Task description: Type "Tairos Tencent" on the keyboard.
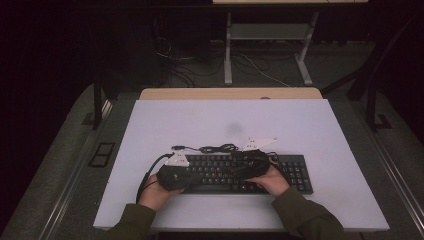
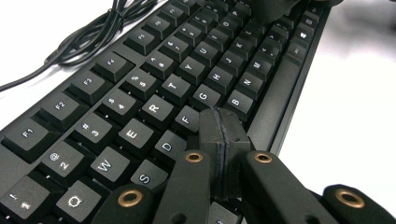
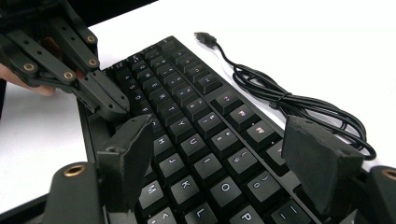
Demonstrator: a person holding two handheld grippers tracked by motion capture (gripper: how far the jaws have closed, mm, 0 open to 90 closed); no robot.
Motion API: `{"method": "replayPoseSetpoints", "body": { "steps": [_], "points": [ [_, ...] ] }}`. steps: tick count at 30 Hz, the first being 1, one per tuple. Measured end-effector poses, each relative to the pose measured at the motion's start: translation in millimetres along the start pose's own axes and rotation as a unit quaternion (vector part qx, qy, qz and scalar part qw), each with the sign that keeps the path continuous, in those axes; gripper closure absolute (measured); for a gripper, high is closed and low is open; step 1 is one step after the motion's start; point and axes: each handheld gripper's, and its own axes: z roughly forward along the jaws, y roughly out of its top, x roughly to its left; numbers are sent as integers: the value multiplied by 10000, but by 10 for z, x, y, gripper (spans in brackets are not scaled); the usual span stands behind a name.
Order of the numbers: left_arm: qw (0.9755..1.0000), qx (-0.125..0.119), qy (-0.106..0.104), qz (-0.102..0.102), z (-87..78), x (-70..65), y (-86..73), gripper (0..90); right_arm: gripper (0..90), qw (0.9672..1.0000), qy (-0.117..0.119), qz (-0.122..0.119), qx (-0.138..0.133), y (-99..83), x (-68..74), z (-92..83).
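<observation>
A black keyboard [image 1: 295, 172] lies near the front of the white table [image 1: 200, 120], its keys with white letters [image 2: 154, 107] [image 3: 201, 121]. Its loose black cable [image 1: 215, 148] [image 2: 88, 37] [image 3: 280, 102] lies coiled behind it, ending in a free USB plug [image 3: 204, 37]. My left gripper [image 1: 202, 175] [image 2: 222, 121] [image 3: 107, 100] is shut with nothing between its pads, tips low over the keys near F and G; whether they touch a key I cannot tell. My right gripper [image 1: 235, 167] [image 3: 219, 154] hovers open over the keys around J, K and U, holding nothing.
Bare white table surface extends behind and to both sides of the keyboard. A wooden edge [image 1: 230, 93] runs along the table's far side. Beyond it stand a white desk frame [image 1: 270, 45] and loose floor cables [image 1: 190, 70].
</observation>
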Motion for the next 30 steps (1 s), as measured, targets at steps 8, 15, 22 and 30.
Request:
{"method": "replayPoseSetpoints", "body": {
  "steps": [8,15,22,30],
  "points": [
    [10000,20,-2,17,-13,-8,11,889,249,10000,0,0,-6,2,4,0],
    [10000,-26,-43,25,-19,-16,21,890,249,10000,-1,13,-2,5,-1,-8],
    [9999,-72,-44,55,-42,-27,40,889,249,10000,-7,4,-9,6,-1,-10],
    [9999,-165,44,-12,-100,-10,73,891,249,10000,-9,10,-6,7,3,-7]
  ]
}}
